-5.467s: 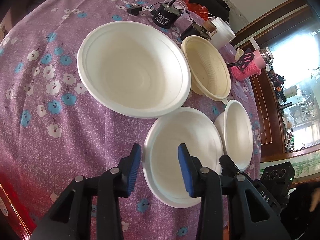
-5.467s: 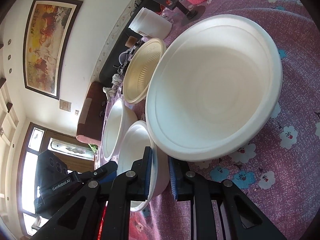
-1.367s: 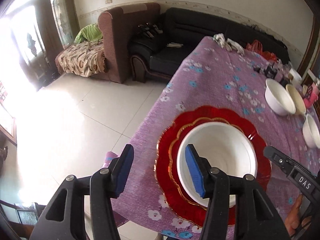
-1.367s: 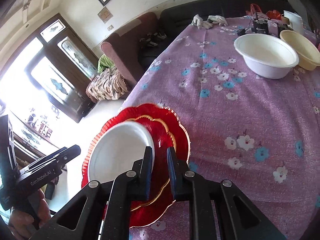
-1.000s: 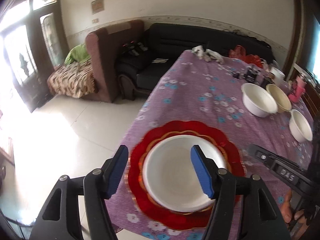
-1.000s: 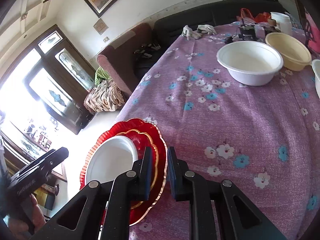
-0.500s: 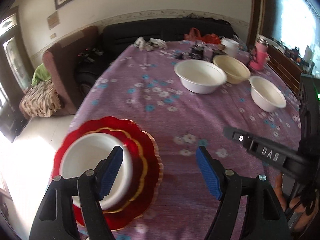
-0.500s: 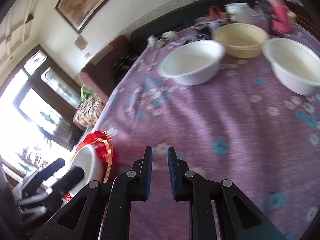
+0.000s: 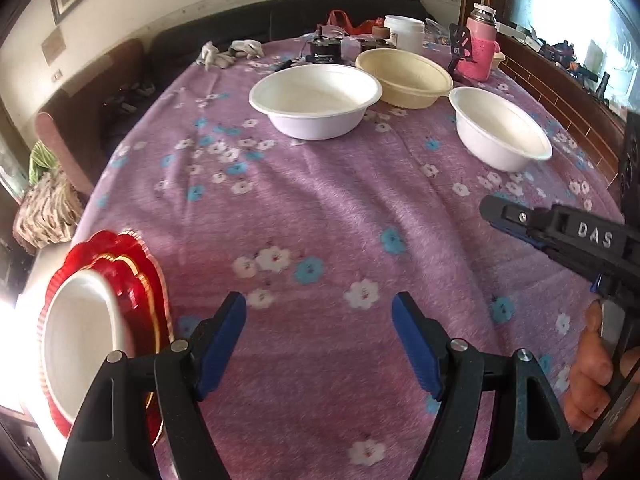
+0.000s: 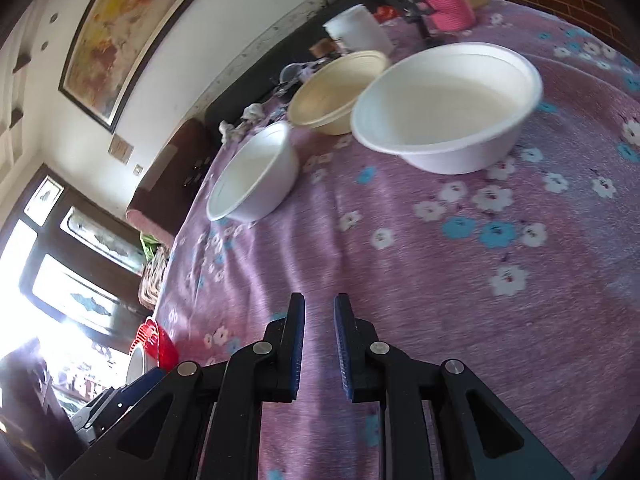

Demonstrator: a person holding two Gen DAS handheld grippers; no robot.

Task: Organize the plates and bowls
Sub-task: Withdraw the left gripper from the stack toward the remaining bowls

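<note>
Broadly, the surface (image 9: 320, 208) wears a purple flowered cloth. At its near left edge lie stacked red plates (image 9: 152, 280) with a white bowl (image 9: 80, 336) on top. Far across stand a large white bowl (image 9: 316, 98), a cream bowl (image 9: 404, 76) just behind it, and a smaller white bowl (image 9: 500, 136) to the right. The left gripper (image 9: 320, 332) hangs wide, nothing between its jaws. The right gripper (image 10: 319, 344) is nearly closed, with only a thin gap, empty.
</note>
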